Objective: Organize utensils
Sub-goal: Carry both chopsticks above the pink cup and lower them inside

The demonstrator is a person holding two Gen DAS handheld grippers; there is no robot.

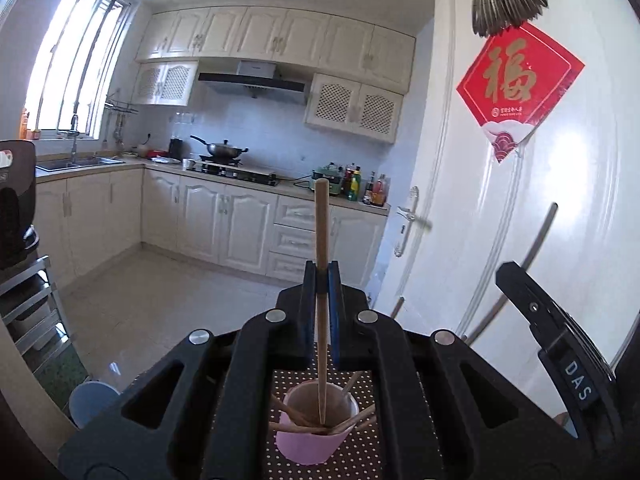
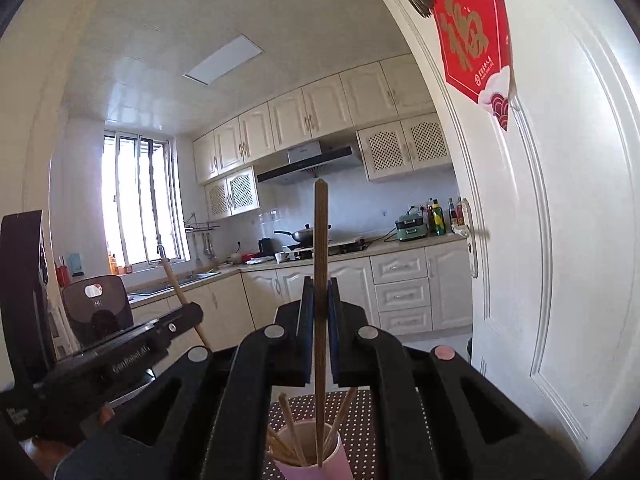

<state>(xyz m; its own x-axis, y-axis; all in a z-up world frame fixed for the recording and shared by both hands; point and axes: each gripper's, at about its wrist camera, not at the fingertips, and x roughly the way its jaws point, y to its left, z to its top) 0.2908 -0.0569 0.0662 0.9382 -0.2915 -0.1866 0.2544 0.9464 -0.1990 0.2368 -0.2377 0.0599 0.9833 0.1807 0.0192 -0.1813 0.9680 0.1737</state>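
Both your grippers hold one chopstick each, upright over the pink cup.

Your left gripper (image 1: 322, 276) has its fingers (image 1: 307, 280) clamped on a pale wooden chopstick (image 1: 321, 248) whose lower tip reaches down inside the pink cup (image 1: 308, 446). Your right gripper (image 2: 319, 292) is clamped the same way on a darker chopstick (image 2: 320, 240), its tip also dipping below the pink cup (image 2: 332, 460) rim. In the left view roughly four or five other chopsticks (image 1: 292, 414) lean against the cup's rim, fanned left and right, leaving open room at the middle of the mouth. The cup stands on a brown polka-dot surface (image 1: 360, 452). The white door (image 1: 520, 200) rises close on your right; the kitchen floor (image 1: 160, 300) beyond lies open.
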